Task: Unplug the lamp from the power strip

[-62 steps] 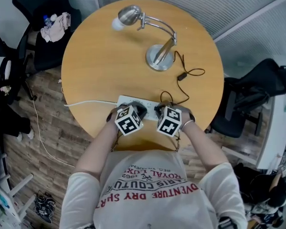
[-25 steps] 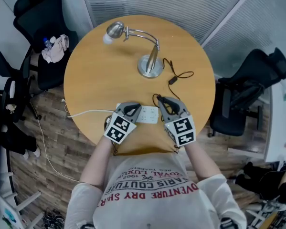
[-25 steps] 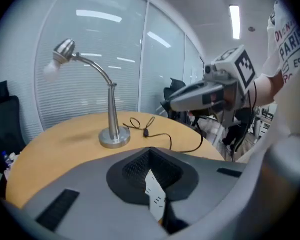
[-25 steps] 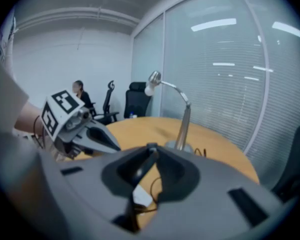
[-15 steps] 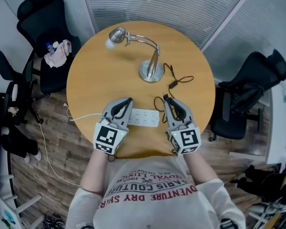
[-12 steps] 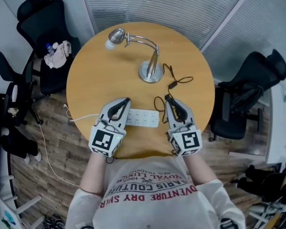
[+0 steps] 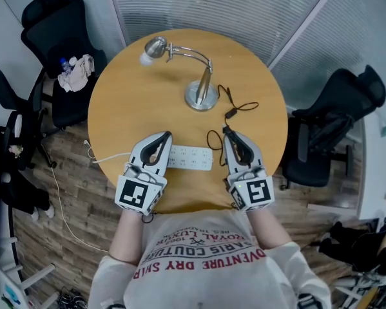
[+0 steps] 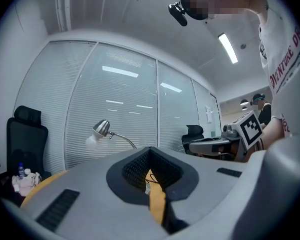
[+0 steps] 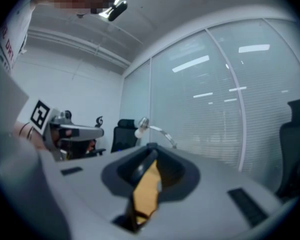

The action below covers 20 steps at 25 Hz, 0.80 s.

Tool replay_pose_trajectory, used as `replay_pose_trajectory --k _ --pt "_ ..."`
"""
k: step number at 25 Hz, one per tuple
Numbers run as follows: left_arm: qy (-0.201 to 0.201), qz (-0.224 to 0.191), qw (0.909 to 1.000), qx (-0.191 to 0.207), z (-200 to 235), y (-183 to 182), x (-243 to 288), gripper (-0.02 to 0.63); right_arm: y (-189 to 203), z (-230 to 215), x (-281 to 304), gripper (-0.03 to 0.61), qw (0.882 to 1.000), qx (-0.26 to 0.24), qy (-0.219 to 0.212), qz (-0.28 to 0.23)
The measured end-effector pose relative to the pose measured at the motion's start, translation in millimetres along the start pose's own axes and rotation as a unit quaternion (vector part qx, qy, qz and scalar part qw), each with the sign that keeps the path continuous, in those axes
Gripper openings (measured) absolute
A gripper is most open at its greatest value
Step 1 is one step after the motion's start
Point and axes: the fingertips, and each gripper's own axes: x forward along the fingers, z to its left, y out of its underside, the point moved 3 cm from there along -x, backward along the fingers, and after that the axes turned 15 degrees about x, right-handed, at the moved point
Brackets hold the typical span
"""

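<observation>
One power strip (image 7: pixel 190 158) lies on the near part of the round desk (image 7: pixel 135 108). Its long axis runs side to side across the person, with the right end a touch nearer to them. One lamp (image 7: pixel 206 81) stands on the far half of the desk, and its arm reaches from the base toward the far left, where the head points. A single black cord (image 7: pixel 243 106) leaves the base, passes an inline switch (image 7: pixel 231 114), loops back and ends at the tip of the right claw (image 7: pixel 227 134), just beside the strip's right end and clear of it. In the right gripper view that claw is clenched on a dark slanted thing with a strip of desk showing beside it. It looks like the plug, though in the head view the claw's tip covers the plug itself. The left claw (image 7: pixel 165 136) rests at the strip's left end and covers that end. In the left gripper view its jaws are drawn to a thin slit and grasp nothing, and a white sliver in the slit is too small to name. One white cable (image 7: pixel 112 158) runs from the strip off the desk's left edge. The strip's sockets are too small to count.
</observation>
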Motion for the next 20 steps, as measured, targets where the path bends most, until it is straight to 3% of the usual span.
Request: replay_pose_trajectory --k 20 --pt "0.009 0.005 0.9999 -0.003 -7 1 0 0.028 11 8 2 0.072 1.0 -0.019 0.0 0.016"
